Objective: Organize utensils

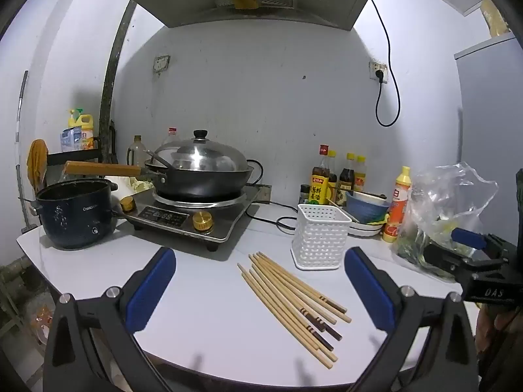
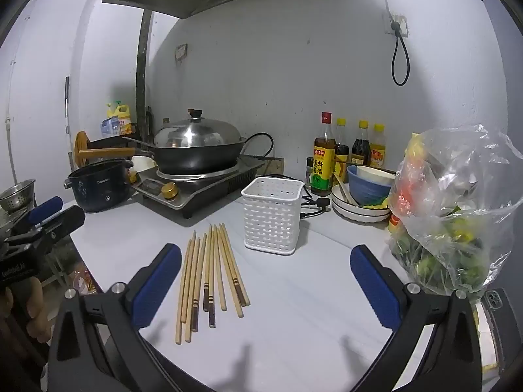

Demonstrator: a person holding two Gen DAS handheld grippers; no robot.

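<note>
Left gripper (image 1: 260, 289) and right gripper (image 2: 265, 285): jaws wide apart, holding nothing, above bare white counter (image 2: 294, 310). Chopsticks (image 2: 210, 277): loose bundle lying flat, just beside white basket (image 2: 271, 215). Stove (image 1: 196, 215) behind; bagged greens (image 2: 454, 228) at right edge.

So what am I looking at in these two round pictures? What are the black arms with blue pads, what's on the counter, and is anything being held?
There is no robot here. A person holds a hand-operated claw in each hand, and each claw carries a wide-angle camera looking along its two fingers. One picture is from the left claw, the other from the right claw. The blue pads are their fingertips. Both claws stand open and hold nothing. On the white counter lie loose chopsticks beside a white basket. Behind are a lidded wok on a cooktop, a dark pot, sauce bottles, stacked bowls and a plastic bag of greens.
</note>
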